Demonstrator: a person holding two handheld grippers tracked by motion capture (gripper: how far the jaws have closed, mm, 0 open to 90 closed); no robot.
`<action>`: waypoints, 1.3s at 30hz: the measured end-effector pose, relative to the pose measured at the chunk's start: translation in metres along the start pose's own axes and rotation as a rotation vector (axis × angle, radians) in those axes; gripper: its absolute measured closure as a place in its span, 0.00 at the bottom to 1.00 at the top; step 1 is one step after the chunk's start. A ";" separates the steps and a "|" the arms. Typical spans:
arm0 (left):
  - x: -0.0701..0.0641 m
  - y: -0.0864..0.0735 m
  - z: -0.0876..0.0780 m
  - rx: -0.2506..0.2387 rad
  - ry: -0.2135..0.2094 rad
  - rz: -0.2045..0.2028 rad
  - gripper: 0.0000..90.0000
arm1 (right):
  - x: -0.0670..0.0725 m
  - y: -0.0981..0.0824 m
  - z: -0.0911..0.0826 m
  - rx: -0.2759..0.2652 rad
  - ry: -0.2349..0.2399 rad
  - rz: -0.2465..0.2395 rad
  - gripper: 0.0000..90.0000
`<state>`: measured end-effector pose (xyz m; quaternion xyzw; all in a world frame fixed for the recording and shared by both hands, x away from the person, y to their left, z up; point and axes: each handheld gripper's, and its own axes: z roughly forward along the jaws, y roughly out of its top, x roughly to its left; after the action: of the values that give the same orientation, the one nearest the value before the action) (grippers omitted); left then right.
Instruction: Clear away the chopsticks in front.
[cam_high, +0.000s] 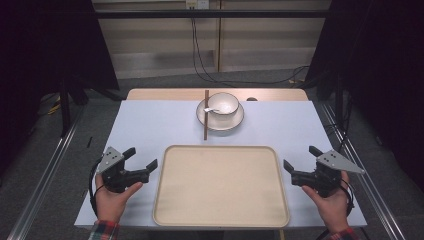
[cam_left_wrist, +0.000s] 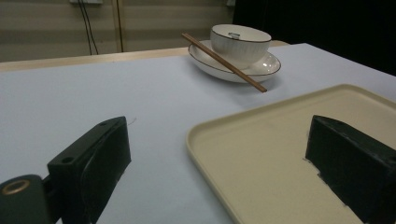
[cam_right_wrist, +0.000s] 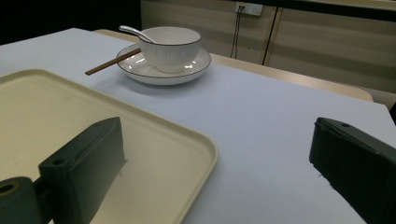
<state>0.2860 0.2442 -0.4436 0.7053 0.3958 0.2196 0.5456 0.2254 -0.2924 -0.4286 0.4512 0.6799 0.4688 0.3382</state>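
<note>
A cream tray (cam_high: 172, 200) (cam_left_wrist: 219, 126) (cam_right_wrist: 187, 135) lies at the table's near middle, with nothing on it. Behind it a white bowl (cam_high: 223, 103) (cam_left_wrist: 240, 44) (cam_right_wrist: 169, 46) stands on a white plate (cam_high: 235, 122) (cam_left_wrist: 271, 63) (cam_right_wrist: 198, 63). A spoon (cam_high: 211, 110) (cam_right_wrist: 133, 31) rests in the bowl. Brown chopsticks (cam_high: 205, 115) (cam_left_wrist: 224, 62) (cam_right_wrist: 112, 62) lie across the plate's left rim. My left gripper (cam_high: 140, 158) (cam_left_wrist: 217, 158) hovers open at the tray's left edge. At the tray's right edge, my right gripper (cam_high: 301, 158) (cam_right_wrist: 217, 163) is open too. Nothing sits between either pair of jaws.
The table has a pale blue top (cam_high: 150, 125) with a wooden strip (cam_high: 165, 94) along its far edge. Metal rails (cam_high: 45, 175) run along both sides on the floor. Cables (cam_high: 200, 60) hang down the back wall.
</note>
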 end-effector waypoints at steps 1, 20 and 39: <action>-0.001 0.000 0.000 0.001 0.000 0.005 0.07 | 0.000 0.000 0.001 0.001 0.005 -0.001 0.03; -0.012 0.012 0.016 -0.002 -0.042 -0.011 0.07 | 0.006 0.004 0.000 -0.007 0.046 -0.002 0.04; -0.013 0.044 0.084 0.066 -0.020 -0.024 0.09 | 0.004 0.008 0.000 -0.025 0.070 0.041 0.04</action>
<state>0.3551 0.1795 -0.4261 0.7204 0.4058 0.1925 0.5285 0.2265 -0.2876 -0.4208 0.4441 0.6759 0.4998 0.3100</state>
